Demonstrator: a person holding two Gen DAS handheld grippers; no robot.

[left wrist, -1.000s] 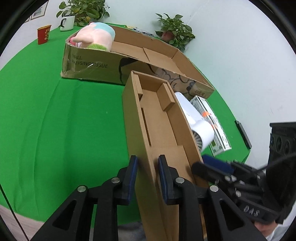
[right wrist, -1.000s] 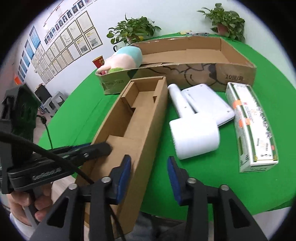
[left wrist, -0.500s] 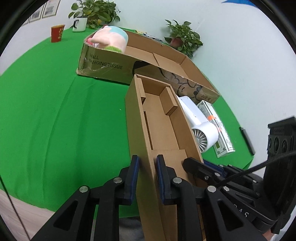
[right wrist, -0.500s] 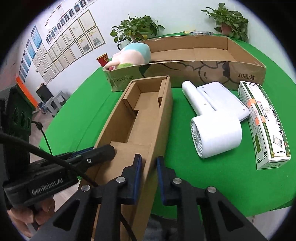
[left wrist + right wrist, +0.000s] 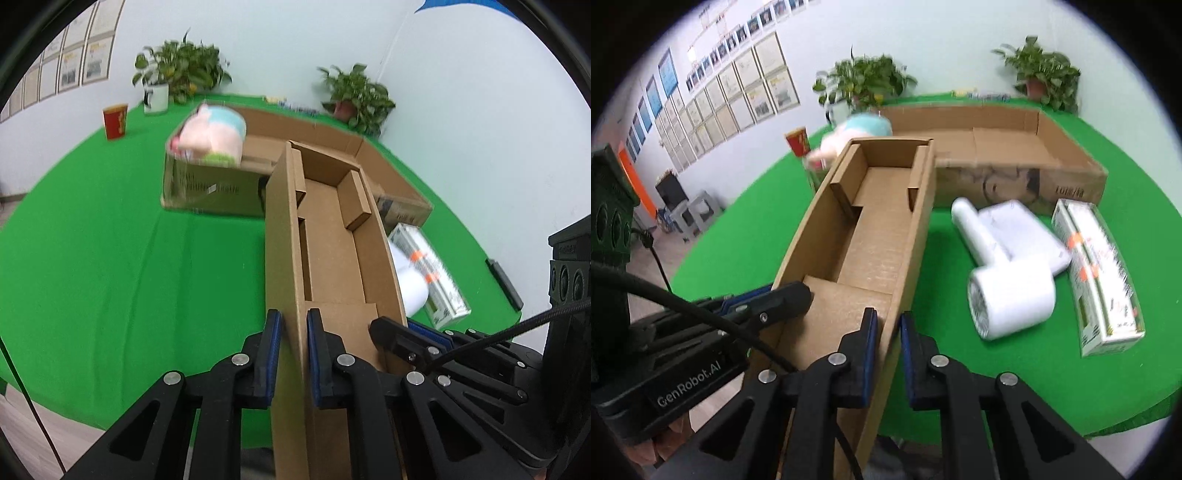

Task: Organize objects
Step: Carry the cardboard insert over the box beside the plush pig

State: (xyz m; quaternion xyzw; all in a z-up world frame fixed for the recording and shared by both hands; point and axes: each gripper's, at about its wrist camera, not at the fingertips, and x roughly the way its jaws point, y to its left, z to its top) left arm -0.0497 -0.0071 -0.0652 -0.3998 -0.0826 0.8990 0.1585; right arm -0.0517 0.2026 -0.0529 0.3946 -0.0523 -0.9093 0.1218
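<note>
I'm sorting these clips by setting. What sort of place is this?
Probably an office or demo room, not a home: rows of framed certificates on the wall, a green-covered table, and potted plants along it.

Brown narrow box [image 5: 332, 254]; green tablecloth [image 5: 129, 258]; white hairdryer [image 5: 1008, 291].

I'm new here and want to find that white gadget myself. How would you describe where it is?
On the green table, look right of the long narrow cardboard box both grippers hold. The white hair dryer lies there, its handle pointing toward the big shallow carton. It's rounded, unlike the printed rectangular box beside it.
</note>
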